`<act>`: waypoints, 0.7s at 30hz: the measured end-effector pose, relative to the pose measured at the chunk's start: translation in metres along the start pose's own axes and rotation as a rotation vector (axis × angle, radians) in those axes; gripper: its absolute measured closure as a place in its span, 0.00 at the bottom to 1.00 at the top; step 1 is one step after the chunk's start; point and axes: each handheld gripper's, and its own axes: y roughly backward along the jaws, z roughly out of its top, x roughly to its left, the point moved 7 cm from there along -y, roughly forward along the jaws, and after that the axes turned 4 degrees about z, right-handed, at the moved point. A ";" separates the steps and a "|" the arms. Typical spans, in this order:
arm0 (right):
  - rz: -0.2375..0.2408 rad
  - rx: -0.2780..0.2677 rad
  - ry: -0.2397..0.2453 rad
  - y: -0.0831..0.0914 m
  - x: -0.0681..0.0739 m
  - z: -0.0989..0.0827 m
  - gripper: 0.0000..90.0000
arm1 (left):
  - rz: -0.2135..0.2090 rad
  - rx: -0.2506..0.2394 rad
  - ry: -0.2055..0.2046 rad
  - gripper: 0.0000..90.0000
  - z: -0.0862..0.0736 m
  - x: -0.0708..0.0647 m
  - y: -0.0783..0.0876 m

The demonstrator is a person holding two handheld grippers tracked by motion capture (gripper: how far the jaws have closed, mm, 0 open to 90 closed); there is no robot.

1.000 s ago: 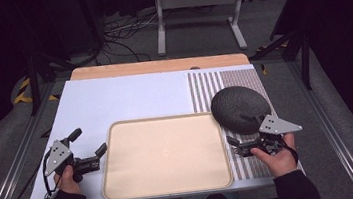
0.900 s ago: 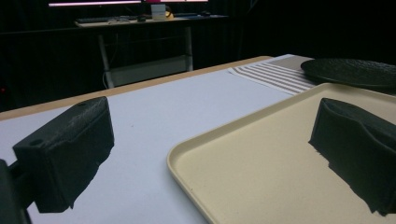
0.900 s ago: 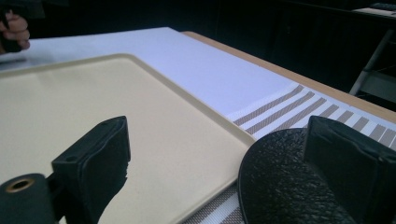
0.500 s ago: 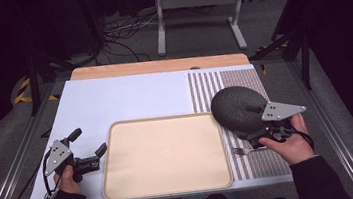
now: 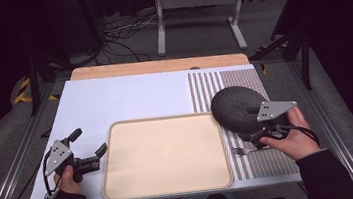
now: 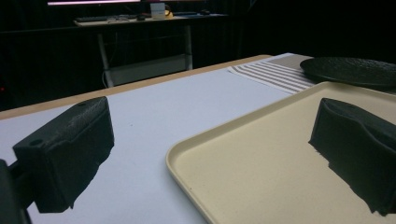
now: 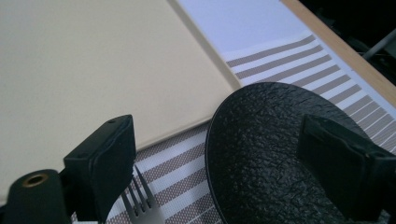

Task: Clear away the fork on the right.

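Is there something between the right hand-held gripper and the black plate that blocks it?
Nothing visible does. The right hand-held gripper hangs with jaws apart just over the black plate's near edge. A fork lies beside the plate, under one jaw.

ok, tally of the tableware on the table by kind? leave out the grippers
Tray, beige: 1
Plate, black: 1
Fork, metal: 1
Placemat, striped: 1
Total: 4
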 end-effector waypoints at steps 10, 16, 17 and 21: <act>0.052 0.142 0.058 -0.006 0.000 -0.007 0.16 | -0.003 0.002 0.000 0.00 0.000 0.000 0.000; 0.069 0.234 0.099 -0.006 0.000 -0.012 0.17 | -0.004 0.003 0.001 0.00 0.000 0.000 0.000; 0.077 0.252 0.107 -0.006 0.000 -0.013 0.17 | -0.004 0.004 0.000 0.00 0.000 0.000 0.000; 0.108 0.298 0.115 -0.007 0.002 -0.017 0.18 | -0.005 0.003 0.001 0.00 0.000 0.000 0.000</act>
